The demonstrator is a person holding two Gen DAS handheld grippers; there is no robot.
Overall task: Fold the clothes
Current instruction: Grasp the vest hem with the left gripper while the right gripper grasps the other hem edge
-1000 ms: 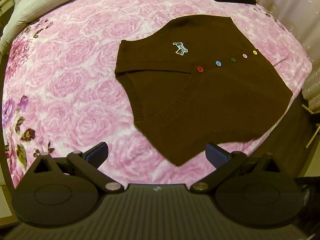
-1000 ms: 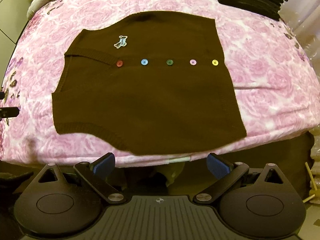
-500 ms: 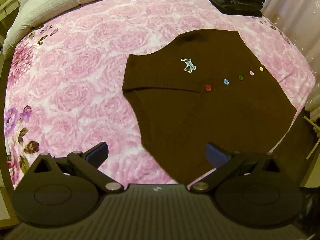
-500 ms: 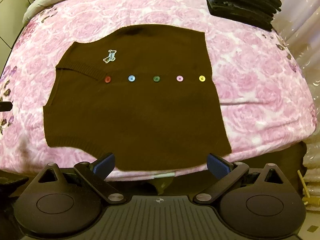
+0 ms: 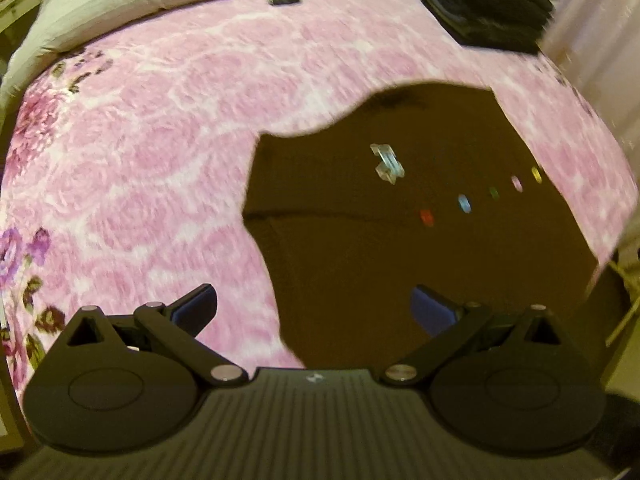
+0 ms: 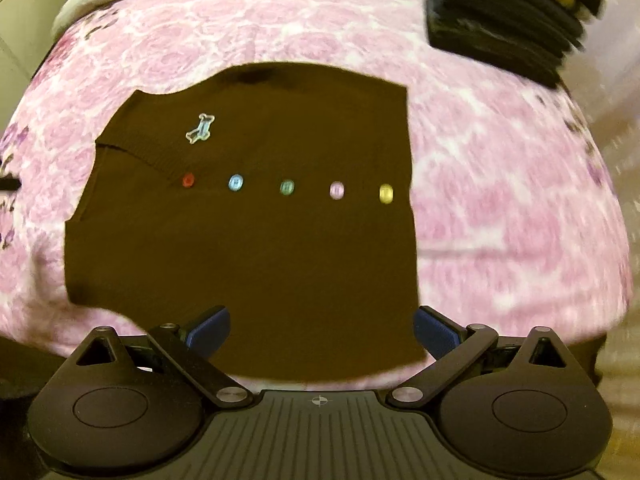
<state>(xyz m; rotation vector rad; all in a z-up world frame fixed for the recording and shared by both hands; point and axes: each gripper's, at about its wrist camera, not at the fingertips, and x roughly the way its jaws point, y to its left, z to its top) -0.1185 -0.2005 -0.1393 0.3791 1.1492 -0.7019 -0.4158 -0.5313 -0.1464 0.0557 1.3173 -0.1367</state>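
The brown knit vest lay spread flat on the pink rose-patterned bedspread, its near edge at the bed's front edge, so I judged the folding of this piece was all to come, while a stack of dark folded clothes sat at the far right corner. It was buttoned down a row of five coloured buttons, with a small dog patch near the neckline. My left gripper and right gripper both stood wide apart, empty, above the near edge.
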